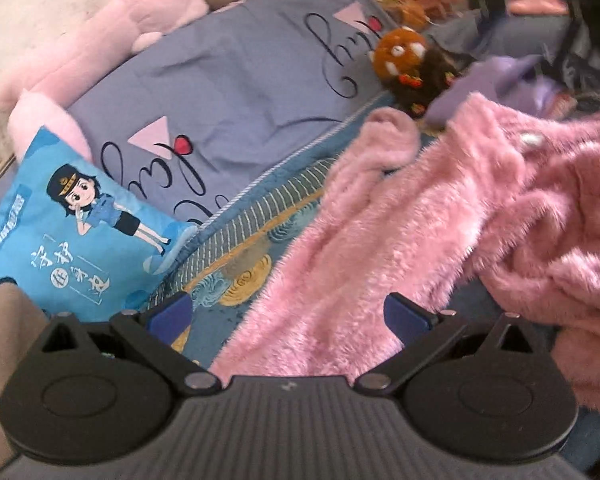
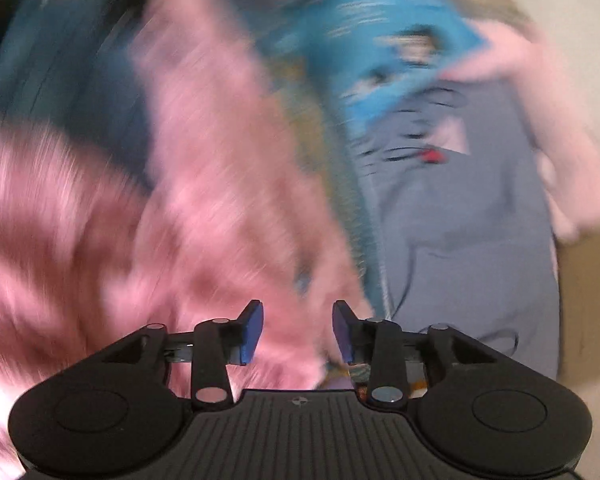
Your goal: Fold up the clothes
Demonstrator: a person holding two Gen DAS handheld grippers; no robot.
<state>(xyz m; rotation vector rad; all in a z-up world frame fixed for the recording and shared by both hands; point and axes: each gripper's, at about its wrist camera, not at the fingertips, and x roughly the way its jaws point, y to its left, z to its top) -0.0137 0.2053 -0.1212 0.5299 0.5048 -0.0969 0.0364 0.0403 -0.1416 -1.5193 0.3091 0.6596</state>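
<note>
The fluffy pink fleece garment (image 1: 440,216), rumpled across the patterned blue bedspread (image 1: 236,248), looks soft and floppy, best pinched at a hem; left gripper (image 1: 288,314) gapes wide, right gripper (image 2: 298,332), though blurred, seemingly parted and empty.

bed (image 1: 256,220) | on it: pink fluffy garment (image 1: 380,240), blue cartoon pillow (image 1: 72,224), purple quilt (image 1: 236,92), plush toy (image 1: 408,64)

Soft daylight; right wrist view motion-blurred.
</note>
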